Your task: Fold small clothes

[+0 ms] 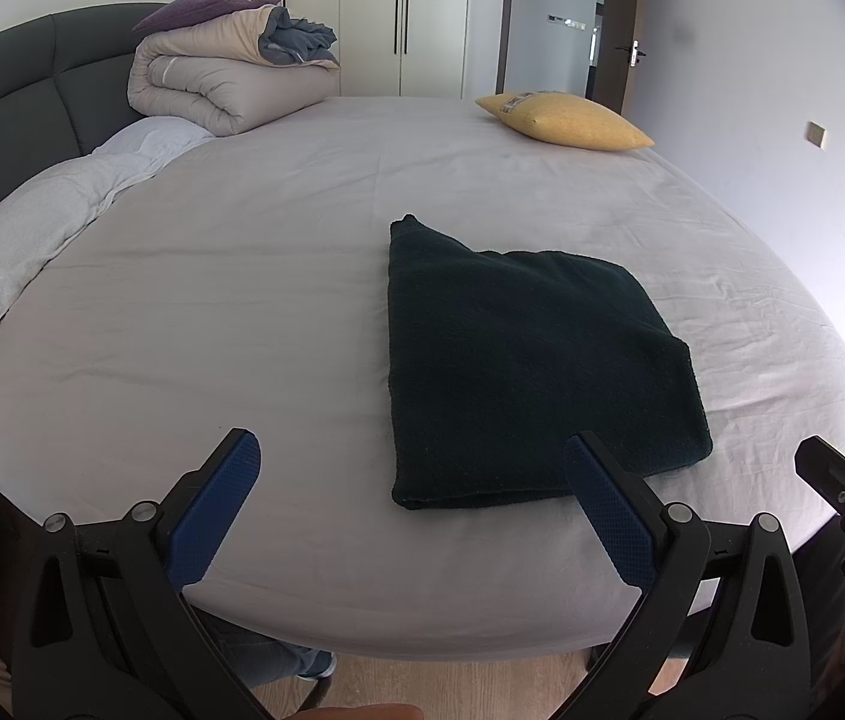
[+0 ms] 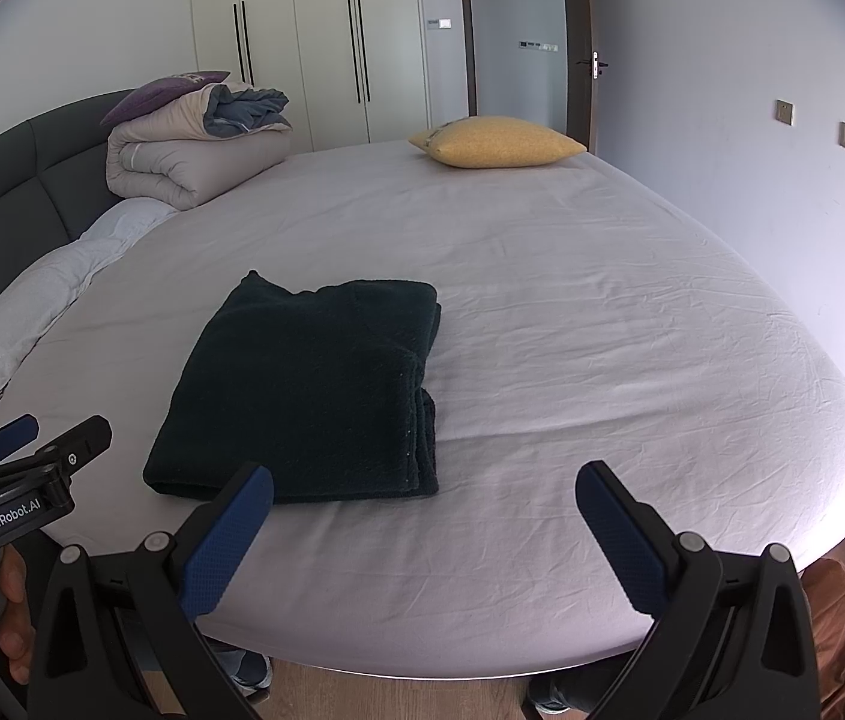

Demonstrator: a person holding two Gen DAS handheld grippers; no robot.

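While both grippers, left gripper (image 1: 410,504) and right gripper (image 2: 422,531), are held apart and empty | dark garment (image 2: 302,384) is seen folded on bed (image 2: 602,330) near front edge | risk: stacked layers could be dragged askew if one ply is pinched.

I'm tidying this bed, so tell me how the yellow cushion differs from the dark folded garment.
The yellow cushion is plump and puffed; the dark folded garment lies flat in stacked layers. The cushion sits at the far edge of the bed near the doorway; the garment lies close to the near edge, just ahead of the open left tongs and right tongs. Both rest on the sheet, untouched by either tongs.
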